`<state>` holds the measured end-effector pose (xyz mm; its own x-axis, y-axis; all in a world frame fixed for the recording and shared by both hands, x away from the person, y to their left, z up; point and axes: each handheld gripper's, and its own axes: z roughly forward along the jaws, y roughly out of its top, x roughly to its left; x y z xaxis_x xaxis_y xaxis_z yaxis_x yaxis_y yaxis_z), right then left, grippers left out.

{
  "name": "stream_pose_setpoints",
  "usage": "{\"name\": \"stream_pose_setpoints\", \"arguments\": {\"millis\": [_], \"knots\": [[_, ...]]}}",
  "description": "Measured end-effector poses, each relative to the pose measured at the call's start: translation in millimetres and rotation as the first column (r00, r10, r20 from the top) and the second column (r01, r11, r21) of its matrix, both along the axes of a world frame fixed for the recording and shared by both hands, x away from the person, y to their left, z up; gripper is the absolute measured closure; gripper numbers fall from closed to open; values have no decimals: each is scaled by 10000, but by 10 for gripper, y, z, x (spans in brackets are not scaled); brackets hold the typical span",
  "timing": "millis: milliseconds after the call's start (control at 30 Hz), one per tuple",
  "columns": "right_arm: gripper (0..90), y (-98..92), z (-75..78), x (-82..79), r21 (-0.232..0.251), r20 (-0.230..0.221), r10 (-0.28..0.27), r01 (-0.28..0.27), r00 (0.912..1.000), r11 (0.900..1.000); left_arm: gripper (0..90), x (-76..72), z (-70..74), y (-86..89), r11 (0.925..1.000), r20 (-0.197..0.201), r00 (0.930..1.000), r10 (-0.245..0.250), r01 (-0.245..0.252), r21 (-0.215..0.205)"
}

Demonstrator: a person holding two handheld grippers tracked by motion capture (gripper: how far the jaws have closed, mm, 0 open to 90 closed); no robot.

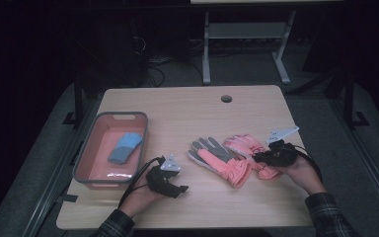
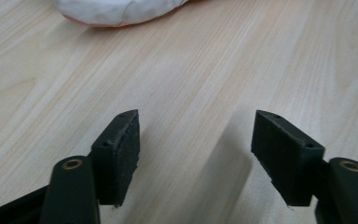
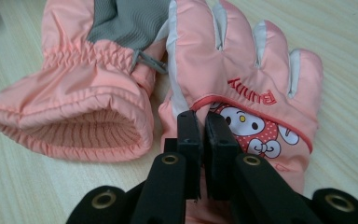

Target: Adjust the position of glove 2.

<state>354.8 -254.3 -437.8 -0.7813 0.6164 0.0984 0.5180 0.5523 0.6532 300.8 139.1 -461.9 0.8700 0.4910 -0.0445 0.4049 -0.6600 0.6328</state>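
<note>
High view: a wooden table [image 1: 187, 106] carries two pink gloves at its middle right and a pink bin [image 1: 98, 129] with a grey rim at its left.
Left gripper [image 1: 173, 181]: held low over the table near the front edge, between the bin and the gloves, touching neither.
Left gripper's jaws: in the left gripper view they stand well apart over bare wood, with nothing between them; a pale rounded piece of glove [image 2: 116, 10] lies farther off at the top edge.
Right gripper [image 1: 261, 157]: at the cuff end of the right-hand glove, on the side nearest the person.
Right gripper's jaws: in the right gripper view they stand together, their pads nearly touching, pinching the pink fabric of the bunny glove [image 3: 251, 88] just below its printed cartoon face.
Bunny glove: lies flat on the table, back up, fingers pointing away from the gripper, red lettering across it.
Second glove [image 3: 88, 84]: just beside the bunny glove and touching it, grey palm up, its ribbed open cuff facing the camera.
Blue glove [image 1: 126, 146]: lies inside the bin, toward its right wall.
Hands: a hand in a plaid sleeve holds each gripper from the bottom edge.
</note>
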Motion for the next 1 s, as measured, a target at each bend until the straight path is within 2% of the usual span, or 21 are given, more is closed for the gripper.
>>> {"name": "stream_pose_setpoints", "arguments": {"millis": [133, 200, 300, 400, 733, 833, 967, 1000], "knots": [[872, -44, 49, 8, 210, 18, -206, 205, 9998, 9996, 258, 1, -16, -1, 9998, 208, 9998, 6, -10, 192], [877, -85, 95, 14, 442, 69, -427, 424, 9991, 9981, 212, 4, -29, -2, 9999, 269, 9996, -34, 31, 143], [879, -111, 139, 11, 673, 75, -587, 581, 9982, 9960, 187, 3, -46, 0, 9999, 380, 9992, -90, 85, 138], [880, -140, 247, -4, 956, 231, -751, 725, 9969, 9928, 160, 5, -62, 13, 10000, 442, 9990, -92, 91, 22], [880, -94, 517, -16, 1156, 550, -884, 816, 9946, 9899, 133, 7, -106, 55, 9991, 653, 9977, -183, 207, -357], [880, 2, 654, -41, 1111, 627, -768, 695, 9951, 9914, 131, 7, -109, 62, 9990, 712, 9973, -191, 219, -385], [880, 84, 726, -58, 1009, 700, -620, 548, 9956, 9934, 129, 8, -111, 68, 9990, 738, 9970, -229, 256, -356], [880, 112, 743, -64, 942, 664, -602, 539, 9960, 9941, 129, 4, -114, 64, 9987, 710, 9973, -179, 211, -454]]}}
